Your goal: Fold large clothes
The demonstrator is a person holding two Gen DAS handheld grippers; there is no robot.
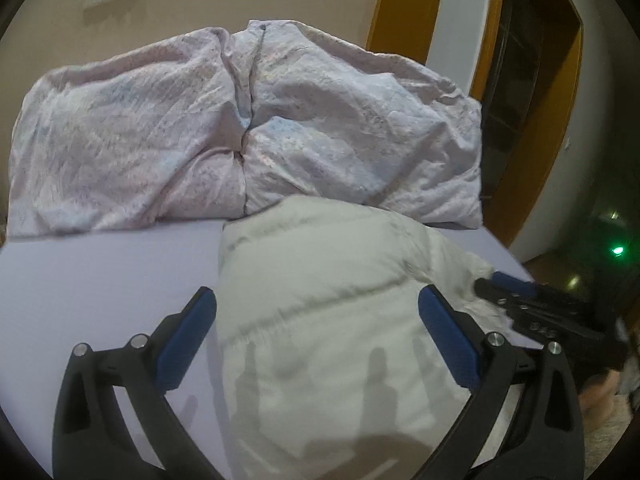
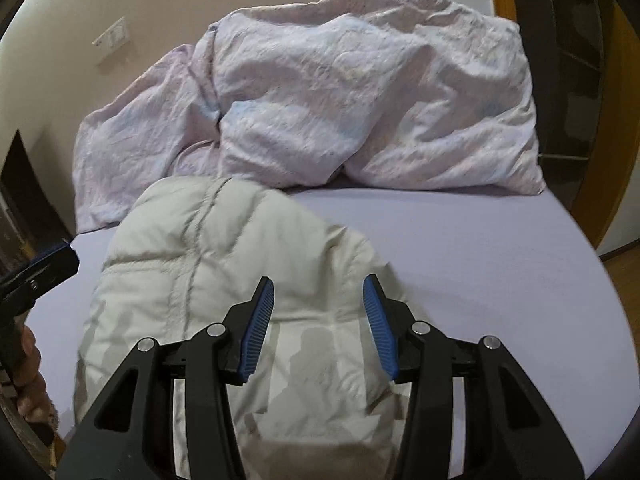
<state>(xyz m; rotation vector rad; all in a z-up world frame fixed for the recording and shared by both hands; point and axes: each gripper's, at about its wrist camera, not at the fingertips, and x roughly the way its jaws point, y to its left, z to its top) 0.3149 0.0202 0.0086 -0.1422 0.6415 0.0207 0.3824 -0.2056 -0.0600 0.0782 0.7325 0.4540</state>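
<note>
An off-white quilted puffer jacket (image 1: 320, 320) (image 2: 208, 264) lies in a bundle on the lavender bed sheet (image 1: 100, 272) (image 2: 480, 248). A fluffy trim shows at its right edge in the left wrist view. My left gripper (image 1: 316, 300) hangs over the jacket with its jaws wide apart, touching nothing. My right gripper (image 2: 318, 284) is also open above the jacket, with only shadow between its blue pads (image 2: 260, 328). In the left wrist view the right gripper (image 1: 520, 300) sits beside the fluffy trim. The left gripper's tip (image 2: 52, 260) shows at the left edge of the right wrist view.
A crumpled pale pink duvet (image 1: 240, 128) (image 2: 340, 100) fills the back of the bed against the wall. A wooden door frame (image 1: 404, 4) and dark shelving stand at the right. The bed's edge drops to a wooden floor at the right (image 2: 616, 264).
</note>
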